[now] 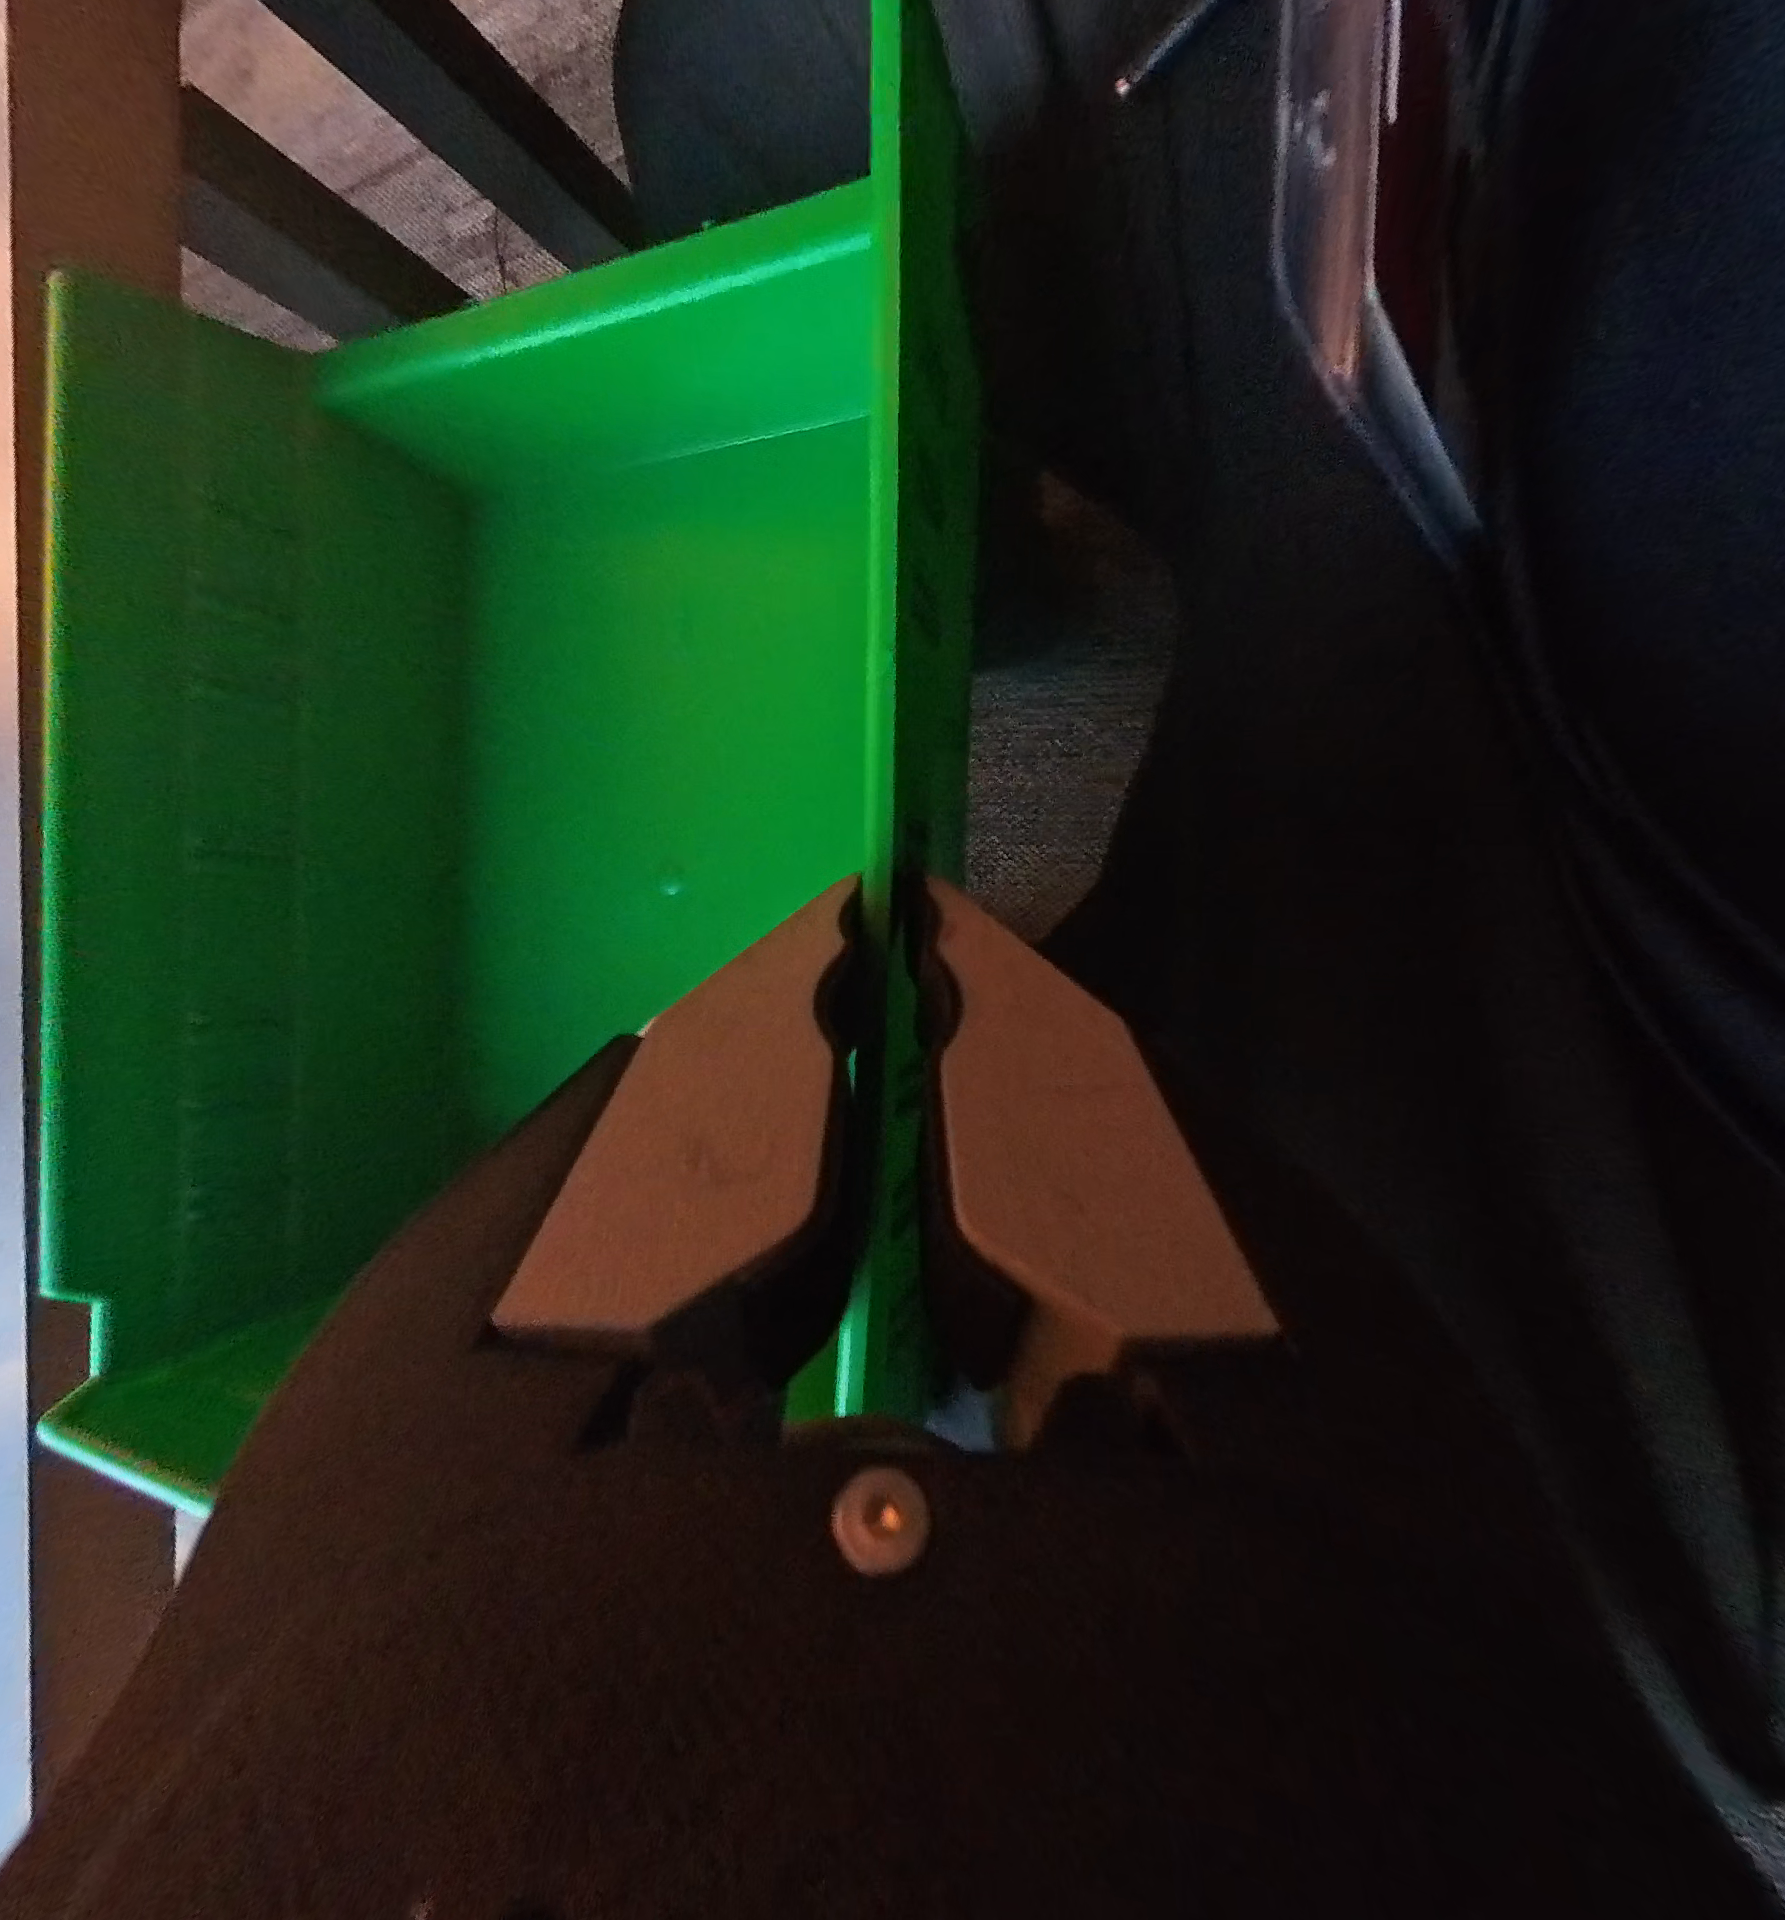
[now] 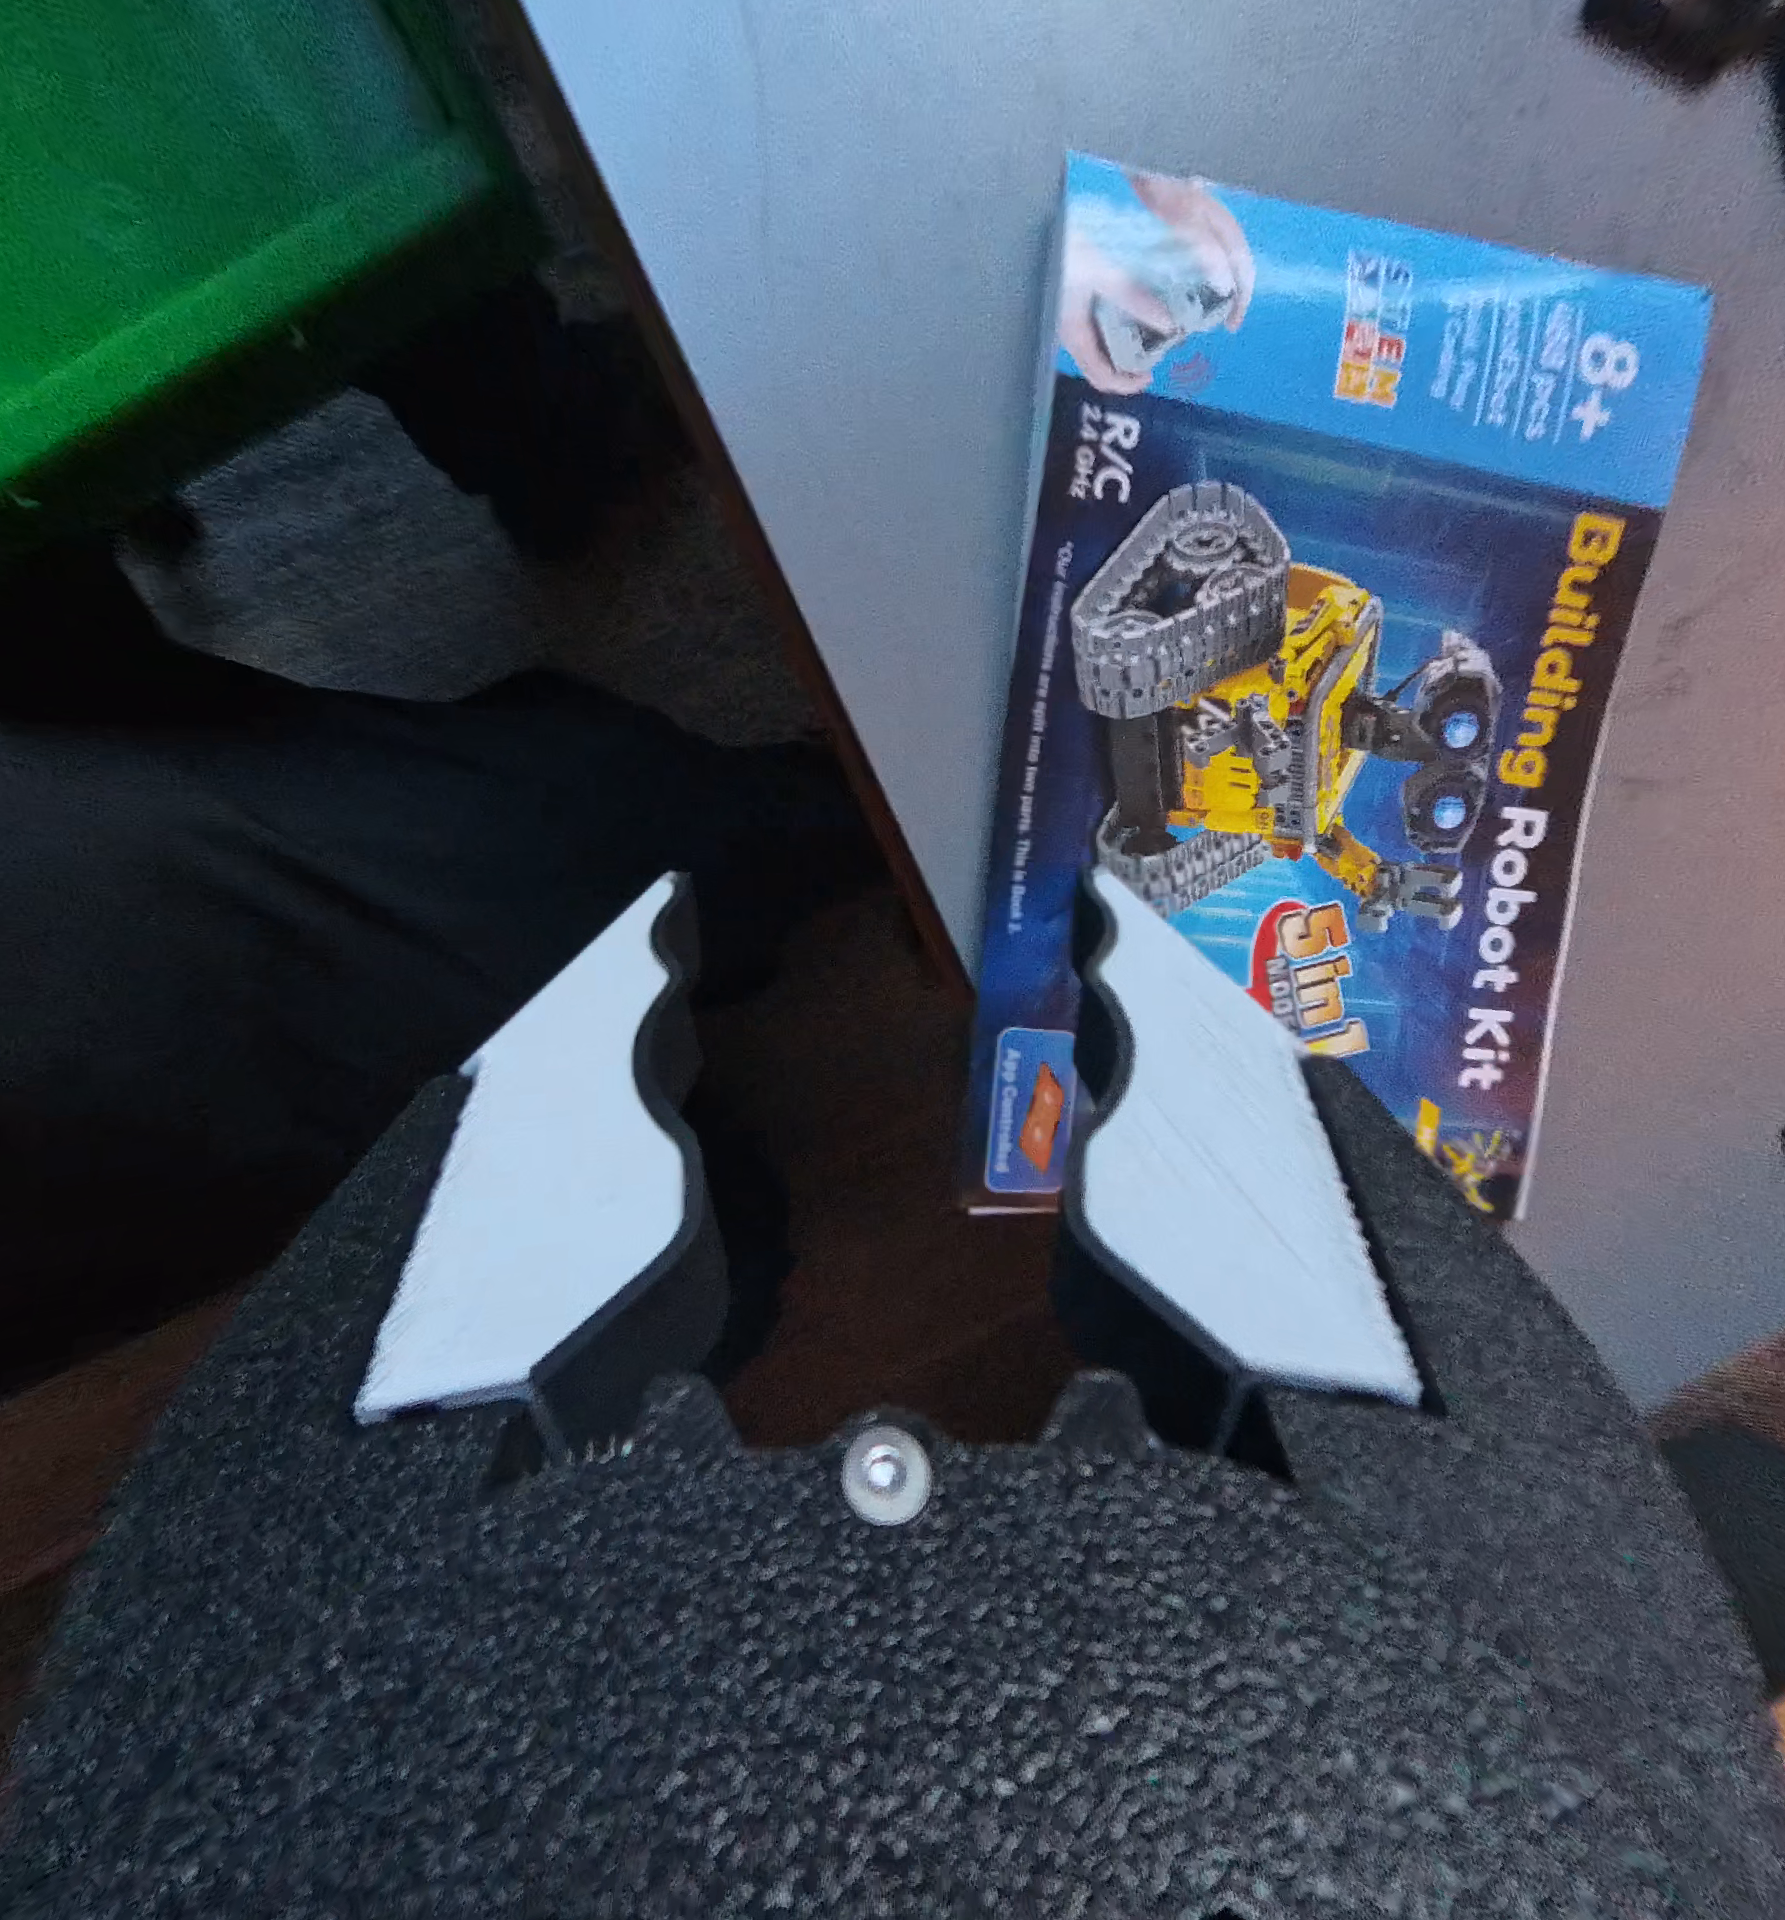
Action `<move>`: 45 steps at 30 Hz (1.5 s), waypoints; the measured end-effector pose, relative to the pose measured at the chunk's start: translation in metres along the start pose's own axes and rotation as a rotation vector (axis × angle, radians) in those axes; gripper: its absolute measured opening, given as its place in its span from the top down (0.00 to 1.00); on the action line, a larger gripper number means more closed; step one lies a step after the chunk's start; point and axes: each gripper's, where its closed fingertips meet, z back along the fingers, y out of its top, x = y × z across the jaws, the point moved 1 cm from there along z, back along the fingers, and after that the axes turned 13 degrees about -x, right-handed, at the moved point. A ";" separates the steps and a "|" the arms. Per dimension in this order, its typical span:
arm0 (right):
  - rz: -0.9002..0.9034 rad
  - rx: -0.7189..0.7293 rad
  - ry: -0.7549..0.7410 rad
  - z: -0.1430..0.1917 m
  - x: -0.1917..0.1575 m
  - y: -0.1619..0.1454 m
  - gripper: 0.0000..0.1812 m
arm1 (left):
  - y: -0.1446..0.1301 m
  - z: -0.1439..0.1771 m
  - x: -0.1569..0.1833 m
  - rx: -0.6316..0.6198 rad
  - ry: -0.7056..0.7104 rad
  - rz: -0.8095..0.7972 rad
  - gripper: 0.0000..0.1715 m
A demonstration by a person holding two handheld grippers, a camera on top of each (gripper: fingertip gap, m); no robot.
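Observation:
My left gripper (image 1: 893, 914) is shut on the thin side wall of a bright green open box (image 1: 597, 665), and I see into the box's hollow inside. The same green box shows at the top left of the right wrist view (image 2: 140, 260). My right gripper (image 2: 883, 914) is open and holds nothing. Its right finger (image 2: 1210, 1122) stands just in front of a blue printed cardboard box (image 2: 1324, 665) with a picture of a yellow tracked toy robot. That box lies on a pale grey surface (image 2: 846, 312) by a dark wooden edge (image 2: 794, 727).
A person's dark clothing (image 1: 1387, 935) fills the right of the left wrist view. Dark fabric (image 2: 244, 883) and grey carpet (image 2: 368, 582) lie below the wooden edge. A wooden frame post (image 1: 88, 156) and dark slats (image 1: 368, 187) stand behind the green box. Across from one pair of fingers to the other is roughly 40 centimeters.

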 end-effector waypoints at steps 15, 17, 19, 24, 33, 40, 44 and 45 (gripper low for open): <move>0.287 -0.236 -0.693 -0.008 0.027 -0.030 0.83 | 0.003 -0.003 0.001 0.003 -0.016 -0.022 0.98; 0.296 -0.179 -0.697 0.003 0.019 -0.025 0.96 | 0.003 -0.003 0.002 0.004 -0.019 -0.026 0.98; 0.262 -0.136 -0.664 0.013 0.017 -0.022 1.00 | 0.003 -0.004 0.003 0.004 -0.022 -0.034 0.98; 0.178 -0.084 -0.542 0.030 0.021 -0.016 1.00 | 0.004 -0.003 0.004 0.011 -0.021 -0.042 0.98; 0.103 -0.049 -0.498 0.004 0.006 -0.030 0.58 | 0.004 -0.002 0.005 0.022 -0.013 -0.030 0.98; 0.289 -0.079 -0.824 0.004 -0.001 0.003 0.63 | 0.005 -0.002 0.007 0.024 -0.020 -0.040 0.98; 0.285 -0.203 -0.811 -0.014 0.012 0.008 0.72 | 0.009 -0.001 0.007 0.030 -0.018 -0.038 0.98; 0.269 -0.221 -0.771 -0.018 0.012 0.006 0.77 | 0.009 -0.001 0.008 0.032 -0.018 -0.035 0.97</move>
